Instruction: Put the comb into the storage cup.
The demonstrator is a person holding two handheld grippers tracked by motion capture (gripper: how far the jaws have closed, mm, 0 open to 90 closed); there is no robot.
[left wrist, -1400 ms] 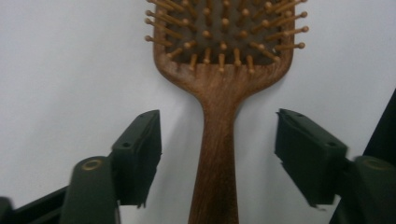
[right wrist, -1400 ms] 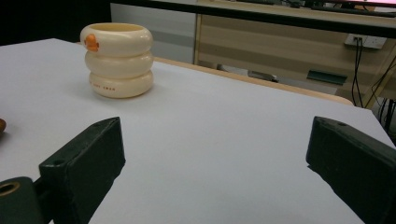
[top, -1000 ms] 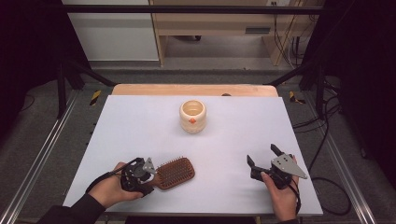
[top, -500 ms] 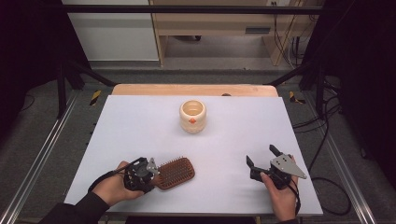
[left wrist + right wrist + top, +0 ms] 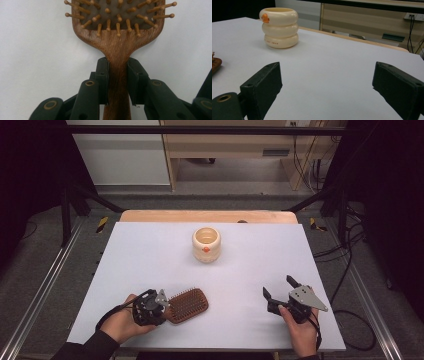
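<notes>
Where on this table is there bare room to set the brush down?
Most of the white table is bare: the wide strip between the cup and the hairbrush, the middle gap between brush and right gripper, and both far corners. Crowded only at the left gripper, clamped on the handle.

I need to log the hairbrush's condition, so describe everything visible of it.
The hairbrush is a paddle type of dark brown, grained wood. Its broad, rounded-corner head holds a dark cushion set with wooden pins tipped by small balls. It lies flat, pins up, on the white table near the front left, head pointing right toward the middle. Its narrow handle is clamped from both sides by the left hand-held gripper, whose jaws have just been closing onto it.
</notes>
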